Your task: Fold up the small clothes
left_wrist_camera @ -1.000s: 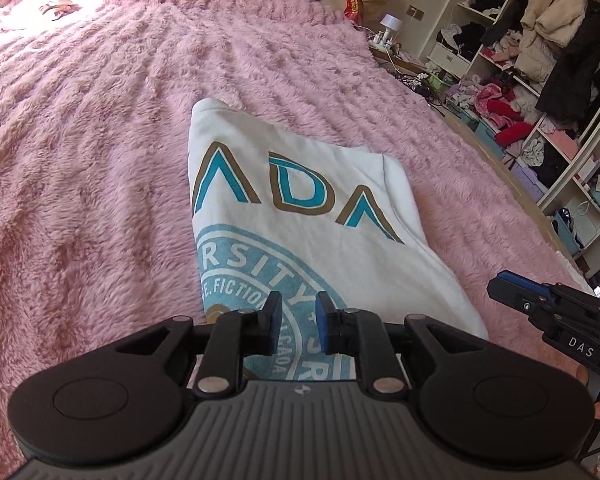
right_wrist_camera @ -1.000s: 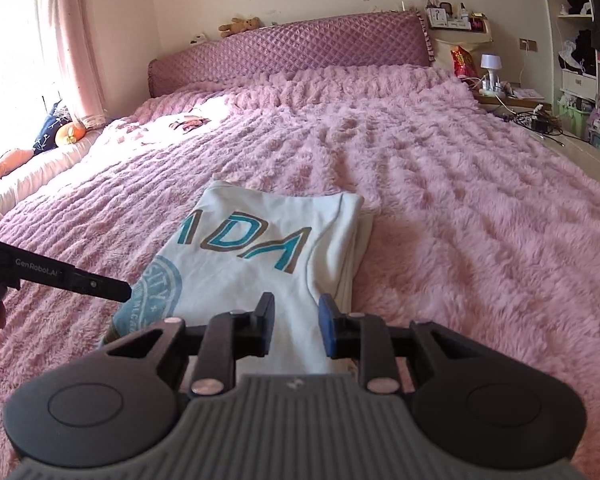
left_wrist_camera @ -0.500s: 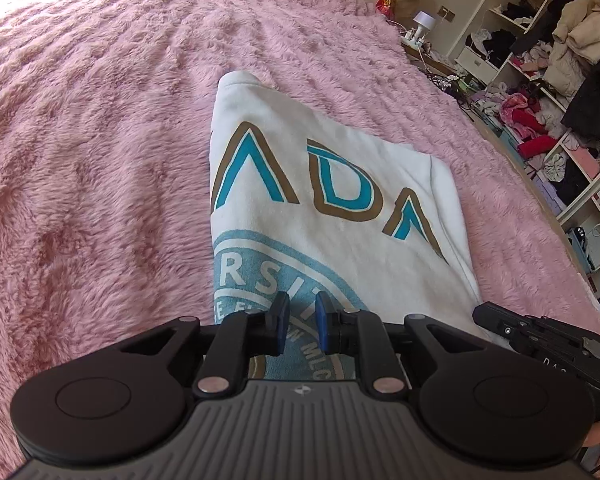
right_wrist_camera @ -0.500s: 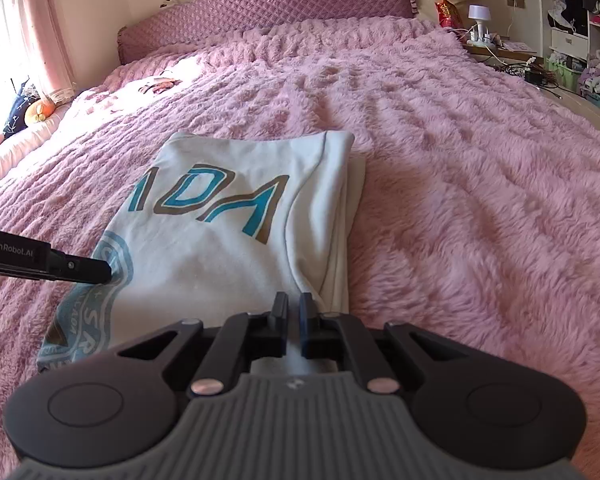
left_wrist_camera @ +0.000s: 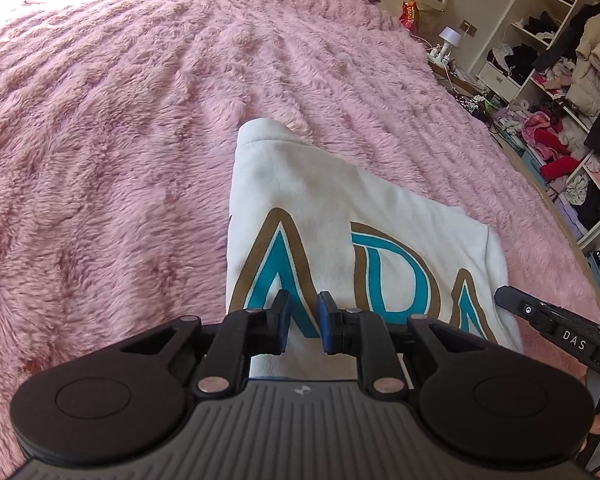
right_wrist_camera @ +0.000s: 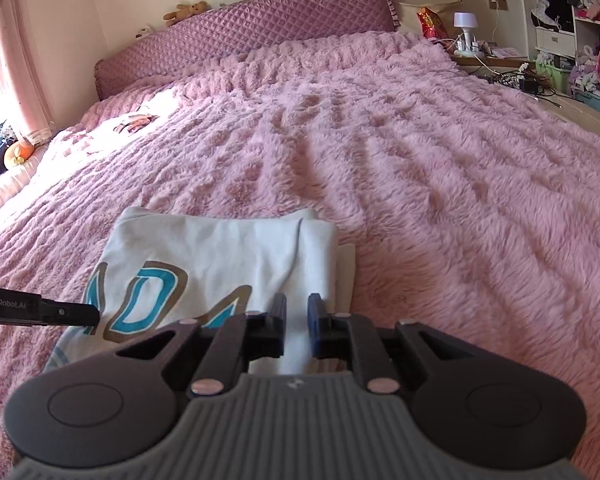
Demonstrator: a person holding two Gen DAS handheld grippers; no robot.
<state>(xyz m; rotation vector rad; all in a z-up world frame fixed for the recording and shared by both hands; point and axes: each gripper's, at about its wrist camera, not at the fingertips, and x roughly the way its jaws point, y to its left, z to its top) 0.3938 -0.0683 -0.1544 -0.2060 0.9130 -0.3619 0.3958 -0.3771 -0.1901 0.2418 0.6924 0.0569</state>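
Observation:
A white garment [left_wrist_camera: 332, 216] with teal and gold letters lies folded on the pink furry bedspread [left_wrist_camera: 120, 120]. My left gripper [left_wrist_camera: 303, 325] sits over its near half, jaws a little apart, cloth showing in the gap. My right gripper [right_wrist_camera: 297, 328] sits over the garment's [right_wrist_camera: 228, 248] near right edge, jaws likewise a little apart with cloth between them. Whether either one pinches the cloth I cannot tell. The right gripper's tip shows in the left wrist view [left_wrist_camera: 516, 304]; the left gripper's tip shows in the right wrist view [right_wrist_camera: 72, 314].
A quilted purple headboard [right_wrist_camera: 240, 36] with a teddy bear [right_wrist_camera: 186, 11] stands at the far end. A small item [right_wrist_camera: 134, 120] lies on the bed far left. A bedside lamp [right_wrist_camera: 465, 26], cables and cluttered open shelves [left_wrist_camera: 560, 92] stand to the right.
Both grippers have moved forward over the garment towards its far edge. The right jaws, nearly shut half a second ago, now stand a little apart. The round print has dropped out of view.

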